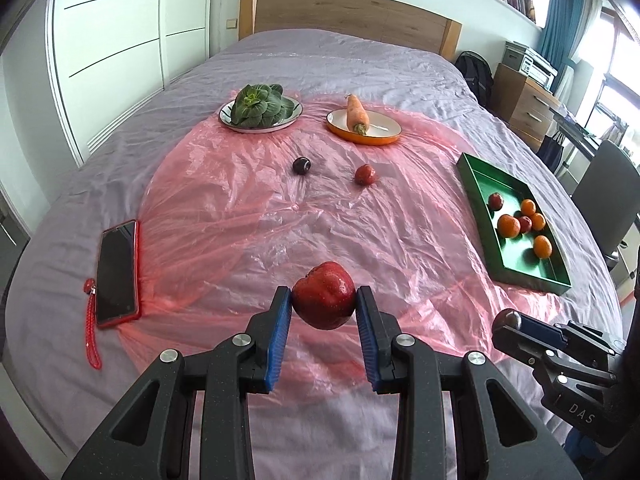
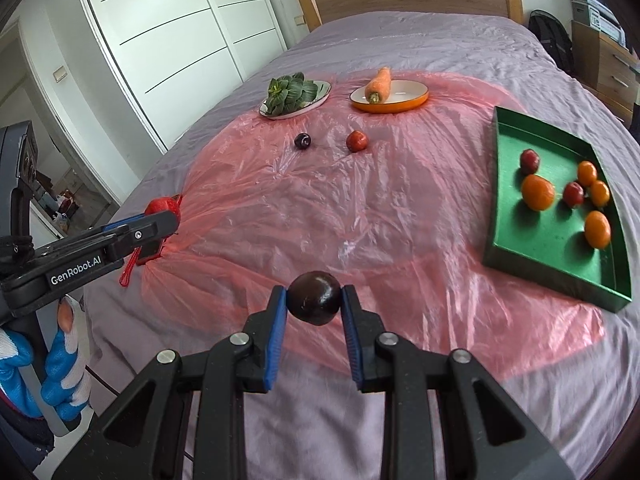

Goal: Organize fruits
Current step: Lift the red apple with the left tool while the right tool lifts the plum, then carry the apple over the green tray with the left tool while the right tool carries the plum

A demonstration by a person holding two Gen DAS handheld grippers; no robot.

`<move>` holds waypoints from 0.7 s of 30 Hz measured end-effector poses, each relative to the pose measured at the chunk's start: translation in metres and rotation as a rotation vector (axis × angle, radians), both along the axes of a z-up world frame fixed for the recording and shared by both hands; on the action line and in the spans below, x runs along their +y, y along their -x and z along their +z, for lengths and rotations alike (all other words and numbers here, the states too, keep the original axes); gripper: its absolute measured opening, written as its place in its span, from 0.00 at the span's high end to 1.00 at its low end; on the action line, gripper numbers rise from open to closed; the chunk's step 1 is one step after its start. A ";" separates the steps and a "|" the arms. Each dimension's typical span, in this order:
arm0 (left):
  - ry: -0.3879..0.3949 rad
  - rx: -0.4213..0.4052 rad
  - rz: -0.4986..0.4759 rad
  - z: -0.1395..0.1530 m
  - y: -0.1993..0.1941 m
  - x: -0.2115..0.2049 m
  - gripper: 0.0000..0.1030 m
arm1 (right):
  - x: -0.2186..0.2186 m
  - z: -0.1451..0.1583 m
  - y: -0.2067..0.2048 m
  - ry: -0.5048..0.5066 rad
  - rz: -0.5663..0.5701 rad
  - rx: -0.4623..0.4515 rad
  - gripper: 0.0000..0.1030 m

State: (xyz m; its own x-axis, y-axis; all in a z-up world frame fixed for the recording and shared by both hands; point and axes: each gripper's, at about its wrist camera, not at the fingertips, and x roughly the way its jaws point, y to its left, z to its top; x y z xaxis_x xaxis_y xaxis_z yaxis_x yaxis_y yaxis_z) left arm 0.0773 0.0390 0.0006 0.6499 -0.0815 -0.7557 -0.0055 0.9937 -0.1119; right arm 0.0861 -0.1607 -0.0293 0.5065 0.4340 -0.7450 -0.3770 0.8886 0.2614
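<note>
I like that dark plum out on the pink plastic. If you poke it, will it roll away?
Probably, a little. The dark plum looks round and smooth, and it lies loose on the pink plastic sheet, which looks slick. The wrinkles and the soft bed underneath might stop it soon. It seems firm, so a gentle push shouldn't squash it.

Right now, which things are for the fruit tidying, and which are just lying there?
For the job: red apple in left gripper, dark plum in right gripper, green tray, loose plum, small red fruit.
Lying about: phone, carrot, greens.
</note>
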 end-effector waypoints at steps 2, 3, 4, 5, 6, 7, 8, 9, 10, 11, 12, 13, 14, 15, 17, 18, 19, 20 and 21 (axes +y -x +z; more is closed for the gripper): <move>-0.013 -0.007 -0.006 0.004 0.009 -0.007 0.73 | -0.006 0.002 0.009 0.002 -0.010 -0.007 0.60; -0.019 -0.008 -0.007 0.005 0.012 -0.009 0.73 | -0.010 0.003 0.012 0.003 -0.015 -0.009 0.60; -0.027 -0.009 -0.010 0.008 0.016 -0.013 0.73 | -0.014 0.004 0.017 0.002 -0.021 -0.011 0.60; -0.032 -0.010 -0.013 0.009 0.018 -0.016 0.73 | -0.017 0.005 0.020 0.001 -0.025 -0.013 0.60; -0.037 -0.012 -0.017 0.010 0.021 -0.019 0.73 | -0.020 0.006 0.023 0.000 -0.029 -0.016 0.60; -0.041 -0.014 -0.021 0.012 0.025 -0.023 0.73 | -0.024 0.006 0.027 -0.001 -0.033 -0.019 0.60; -0.043 -0.015 -0.025 0.014 0.028 -0.025 0.73 | -0.028 0.007 0.030 -0.003 -0.037 -0.022 0.60; -0.047 -0.017 -0.029 0.015 0.031 -0.028 0.73 | -0.032 0.007 0.034 -0.006 -0.041 -0.025 0.60; -0.054 -0.018 -0.033 0.017 0.034 -0.031 0.73 | -0.035 0.007 0.037 -0.007 -0.045 -0.026 0.60; -0.059 -0.019 -0.038 0.019 0.037 -0.035 0.73 | -0.038 0.007 0.040 -0.007 -0.049 -0.027 0.60; -0.061 -0.018 -0.041 0.020 0.040 -0.037 0.73 | -0.041 0.006 0.043 -0.007 -0.052 -0.028 0.60; -0.062 -0.018 -0.045 0.022 0.043 -0.040 0.73 | -0.046 0.006 0.047 -0.008 -0.057 -0.029 0.60; -0.062 -0.016 -0.050 0.023 0.045 -0.043 0.73 | -0.050 0.006 0.050 -0.010 -0.061 -0.030 0.60; -0.063 -0.015 -0.053 0.024 0.047 -0.046 0.73 | -0.054 0.006 0.052 -0.013 -0.067 -0.031 0.60; -0.070 -0.009 -0.062 0.025 0.051 -0.053 0.73 | -0.063 0.005 0.058 -0.019 -0.081 -0.037 0.60; -0.075 -0.006 -0.070 0.025 0.052 -0.057 0.73 | -0.067 0.004 0.060 -0.020 -0.087 -0.038 0.60; -0.082 -0.005 -0.078 0.025 0.054 -0.060 0.73 | -0.072 0.004 0.063 -0.020 -0.097 -0.040 0.60; -0.090 -0.003 -0.090 0.025 0.056 -0.066 0.73 | -0.077 0.003 0.065 -0.021 -0.107 -0.042 0.60; -0.095 -0.001 -0.103 0.025 0.058 -0.071 0.73 | -0.081 0.002 0.066 -0.023 -0.117 -0.042 0.60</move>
State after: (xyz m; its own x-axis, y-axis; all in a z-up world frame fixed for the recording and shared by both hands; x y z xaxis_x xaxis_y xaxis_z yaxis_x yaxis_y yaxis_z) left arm 0.0194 -0.0320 0.0261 0.6424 -0.0759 -0.7626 0.0968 0.9952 -0.0175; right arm 0.0200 -0.2421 -0.0278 0.5854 0.3874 -0.7122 -0.2825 0.9209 0.2687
